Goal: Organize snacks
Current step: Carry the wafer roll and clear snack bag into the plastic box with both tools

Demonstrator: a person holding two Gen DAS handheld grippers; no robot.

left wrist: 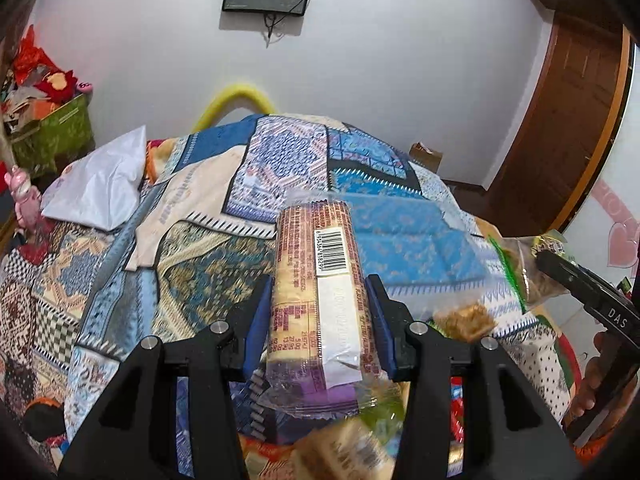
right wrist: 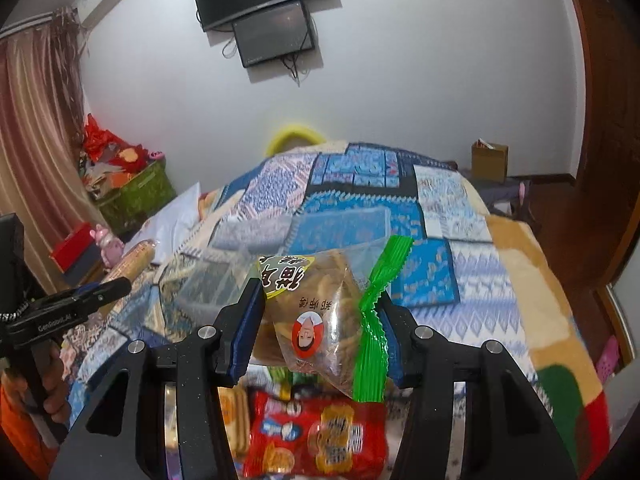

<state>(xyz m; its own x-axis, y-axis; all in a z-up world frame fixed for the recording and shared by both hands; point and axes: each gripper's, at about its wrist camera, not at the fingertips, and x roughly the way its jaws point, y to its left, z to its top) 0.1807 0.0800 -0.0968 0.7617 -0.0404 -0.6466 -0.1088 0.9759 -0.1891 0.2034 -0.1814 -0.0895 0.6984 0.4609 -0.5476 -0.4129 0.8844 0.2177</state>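
Two jaws clamped: left gripper [left wrist: 320, 316] w/ biscuit roll [left wrist: 316, 280] lengthwise, right gripper [right wrist: 320, 316] w/ snack bag [right wrist: 320, 316], probably tilted.

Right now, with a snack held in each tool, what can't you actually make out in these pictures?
- Left wrist view: the snacks under the biscuit roll are blurred and covered by the left tool.
- Right wrist view: the clear container on the quilt is smeared; contents unclear.
- Right wrist view: the red packet print is unreadable, partly behind the green-edged bag in the right tool.
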